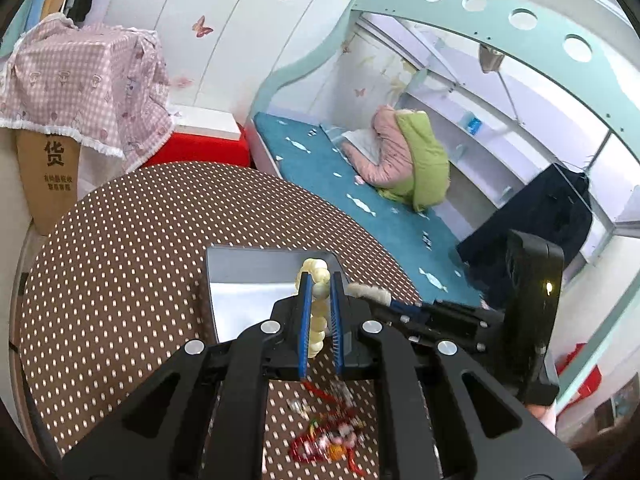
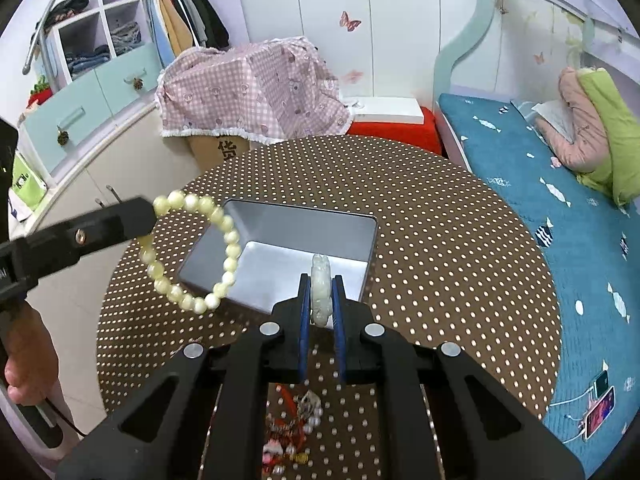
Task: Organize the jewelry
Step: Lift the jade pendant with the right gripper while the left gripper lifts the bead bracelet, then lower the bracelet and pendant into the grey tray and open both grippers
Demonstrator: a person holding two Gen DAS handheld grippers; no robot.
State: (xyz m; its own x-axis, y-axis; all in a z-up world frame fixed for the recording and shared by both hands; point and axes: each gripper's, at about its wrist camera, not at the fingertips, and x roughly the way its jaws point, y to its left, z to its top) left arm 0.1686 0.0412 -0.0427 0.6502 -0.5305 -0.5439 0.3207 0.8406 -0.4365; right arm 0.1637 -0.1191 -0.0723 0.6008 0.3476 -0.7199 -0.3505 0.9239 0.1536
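Note:
My left gripper point(image 1: 319, 280) is shut on a cream bead bracelet point(image 1: 318, 312) and holds it above the near left edge of an open grey metal box point(image 1: 248, 276). In the right wrist view the bracelet point(image 2: 228, 264) hangs as a loop from the left gripper's fingers point(image 2: 132, 216). My right gripper point(image 2: 322, 280) is shut on a pale jade pendant point(image 2: 321, 288) over the near edge of the box point(image 2: 280, 224). A heap of red-corded and pearl jewelry point(image 1: 332, 440) lies on the dotted tablecloth below both grippers, also visible in the right wrist view point(image 2: 292, 428).
The round table has a brown white-dotted cloth point(image 2: 440, 240). A bed with a teal cover point(image 2: 580, 260) runs along its right side, with a phone point(image 2: 598, 412) on it. A cardboard box under pink checked cloth point(image 2: 256, 96) and a red box point(image 2: 396, 128) stand behind.

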